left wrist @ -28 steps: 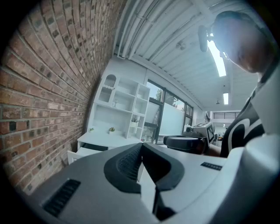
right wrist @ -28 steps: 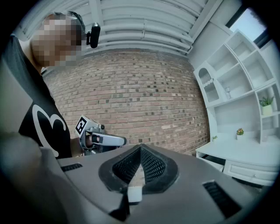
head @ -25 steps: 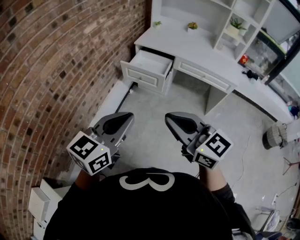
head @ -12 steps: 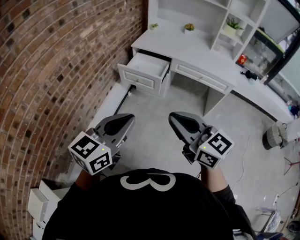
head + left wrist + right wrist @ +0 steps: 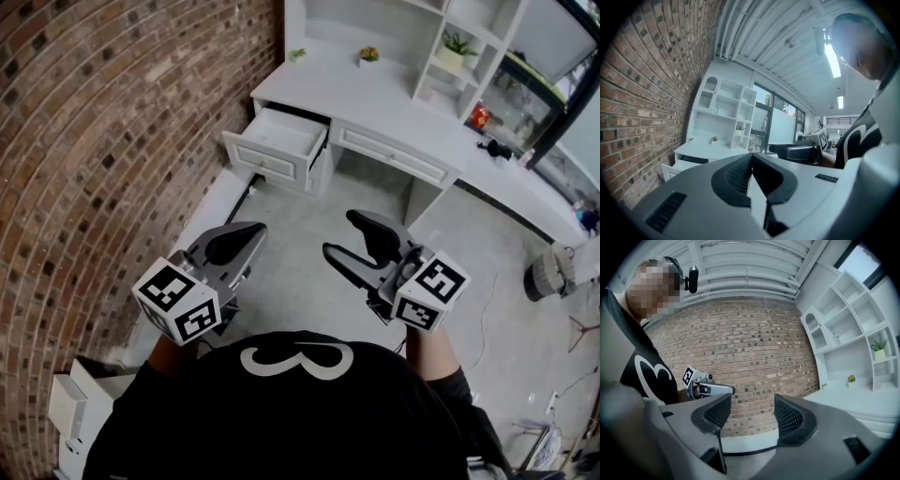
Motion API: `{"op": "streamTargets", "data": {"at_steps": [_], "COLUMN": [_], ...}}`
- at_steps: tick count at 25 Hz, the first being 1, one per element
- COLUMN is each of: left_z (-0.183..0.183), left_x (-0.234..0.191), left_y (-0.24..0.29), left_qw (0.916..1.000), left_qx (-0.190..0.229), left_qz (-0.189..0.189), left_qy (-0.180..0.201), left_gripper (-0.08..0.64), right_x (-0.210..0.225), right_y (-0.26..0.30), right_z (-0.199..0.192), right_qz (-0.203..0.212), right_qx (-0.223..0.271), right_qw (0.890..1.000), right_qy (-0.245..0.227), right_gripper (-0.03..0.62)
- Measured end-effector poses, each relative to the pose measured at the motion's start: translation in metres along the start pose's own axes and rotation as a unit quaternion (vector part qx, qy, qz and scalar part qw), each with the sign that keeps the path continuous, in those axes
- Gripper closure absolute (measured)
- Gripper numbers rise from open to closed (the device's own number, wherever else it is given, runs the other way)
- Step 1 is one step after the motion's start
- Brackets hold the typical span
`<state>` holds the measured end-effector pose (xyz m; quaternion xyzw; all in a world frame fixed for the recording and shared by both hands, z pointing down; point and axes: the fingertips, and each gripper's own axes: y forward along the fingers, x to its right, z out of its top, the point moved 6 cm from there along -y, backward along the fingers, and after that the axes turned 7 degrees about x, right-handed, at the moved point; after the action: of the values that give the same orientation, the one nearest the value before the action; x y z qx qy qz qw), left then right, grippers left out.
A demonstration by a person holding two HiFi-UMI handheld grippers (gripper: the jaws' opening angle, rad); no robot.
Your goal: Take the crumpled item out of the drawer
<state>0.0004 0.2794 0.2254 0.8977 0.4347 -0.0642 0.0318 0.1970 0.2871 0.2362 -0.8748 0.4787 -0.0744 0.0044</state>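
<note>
The crumpled item is too small to make out. At lower left of the head view, the left gripper (image 5: 248, 234) has its jaws pressed together, empty. At lower centre, the right gripper (image 5: 342, 234) is opening its jaws with nothing between them. The open drawer (image 5: 267, 161) sits at upper centre, well apart from both. A brick wall (image 5: 112, 141) fills the left.

- Rough red-brown brick wall (image 5: 94, 141): some bricks darker, in a grid of pale mortar lines.
- Long white wooden counter (image 5: 394, 103) and its open white drawer (image 5: 267, 161): plain, unpatterned.
- Smooth pale grey floor (image 5: 300, 248): plain.
- Person's black shirt (image 5: 187, 422): a white figure on it.
</note>
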Motion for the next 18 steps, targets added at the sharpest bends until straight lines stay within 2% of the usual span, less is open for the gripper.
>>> {"op": "streamTargets", "data": {"at_steps": [7, 13, 18], "left_z": [-0.011, -0.013, -0.020], "left_x": [0.011, 0.008, -0.011], "left_y": [0.012, 0.018, 0.026], "left_qw": [0.9999, 0.9998, 0.9996], "left_qx": [0.005, 0.005, 0.002], "left_qz": [0.011, 0.016, 0.019], "left_qy": [-0.001, -0.012, -0.022], "left_gripper": [0.557, 0.557, 0.557], "right_x": [0.011, 0.023, 0.040], "right_y": [-0.022, -0.024, -0.013], "right_z": [0.003, 0.000, -0.010], "right_qz": [0.004, -0.006, -0.010], "right_qx": [0.002, 0.001, -0.008], "right_qw": [1.000, 1.000, 1.000], "right_qy": [-0.025, -0.030, -0.021], "right_gripper": [0.218, 0.202, 0.193]}}
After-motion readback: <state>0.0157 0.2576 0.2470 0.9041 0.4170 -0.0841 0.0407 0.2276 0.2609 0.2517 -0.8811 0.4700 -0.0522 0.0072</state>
